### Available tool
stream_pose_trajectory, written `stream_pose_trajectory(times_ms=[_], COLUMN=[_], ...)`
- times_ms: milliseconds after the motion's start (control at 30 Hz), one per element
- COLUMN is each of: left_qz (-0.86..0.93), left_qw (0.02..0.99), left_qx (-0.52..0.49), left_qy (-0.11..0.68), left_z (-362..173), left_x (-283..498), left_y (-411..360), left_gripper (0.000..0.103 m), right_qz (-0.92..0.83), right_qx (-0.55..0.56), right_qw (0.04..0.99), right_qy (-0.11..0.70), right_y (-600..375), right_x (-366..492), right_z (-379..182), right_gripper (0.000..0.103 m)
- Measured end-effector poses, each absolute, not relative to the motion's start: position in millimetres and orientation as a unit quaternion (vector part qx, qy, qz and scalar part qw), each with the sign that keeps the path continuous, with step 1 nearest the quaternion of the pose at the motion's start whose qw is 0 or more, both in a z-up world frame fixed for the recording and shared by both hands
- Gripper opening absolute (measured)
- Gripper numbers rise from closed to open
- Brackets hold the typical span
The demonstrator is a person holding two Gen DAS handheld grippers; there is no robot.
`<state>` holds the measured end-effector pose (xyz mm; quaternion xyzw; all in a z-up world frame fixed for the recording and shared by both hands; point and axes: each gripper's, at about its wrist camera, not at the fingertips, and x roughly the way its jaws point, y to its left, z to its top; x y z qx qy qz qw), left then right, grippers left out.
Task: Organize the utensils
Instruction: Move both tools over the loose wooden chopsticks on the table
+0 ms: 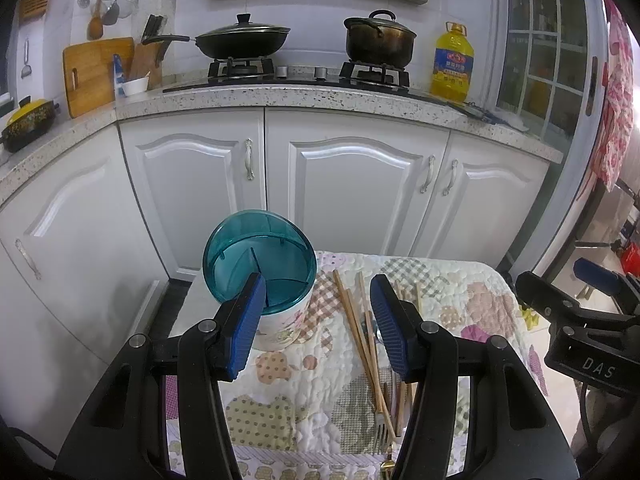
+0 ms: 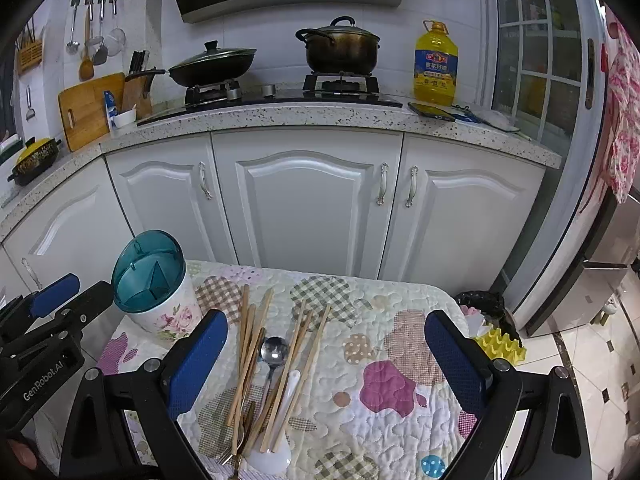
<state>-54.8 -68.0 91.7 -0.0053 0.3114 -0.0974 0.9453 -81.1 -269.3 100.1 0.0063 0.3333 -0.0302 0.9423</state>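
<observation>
A white floral utensil holder with a teal divided top [image 1: 260, 268] [image 2: 154, 284] stands at the far left of a small quilted table [image 2: 400, 344]. Beside it lie several wooden chopsticks [image 2: 256, 364] [image 1: 360, 336], a metal spoon [image 2: 274, 350], a white plastic spoon [image 2: 280, 432] and a fork [image 1: 383, 432]. My left gripper [image 1: 318, 328] is open above the table, its left pad in front of the holder. My right gripper [image 2: 328, 360] is open wide over the utensils, holding nothing. Each gripper shows at the edge of the other's view.
White kitchen cabinets [image 2: 304, 200] stand just behind the table, under a speckled counter with a stove, a wok [image 2: 212, 66], a pot [image 2: 340, 50] and an oil bottle [image 2: 435, 66]. A yellow egg tray [image 2: 500, 344] lies on the floor to the right, near a fridge [image 2: 560, 184].
</observation>
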Motion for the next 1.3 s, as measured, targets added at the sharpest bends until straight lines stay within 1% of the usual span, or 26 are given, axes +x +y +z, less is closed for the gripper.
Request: stream_pose_trajectory(times_ms=[1300], left_qz=[-0.093], left_qw=[0.943], left_qx=[-0.010], left_qy=[0.319], left_z=[87.7], left_x=[-55.6], left_y=[-70.3], left_gripper=[0.054], right_qz=[-0.027], right_qx=[0.005], right_qw=[0.937], right_qy=[0.347], right_y=[-264.8], right_x=[-77.8], right_z=[92.2], right_gripper=[0.098])
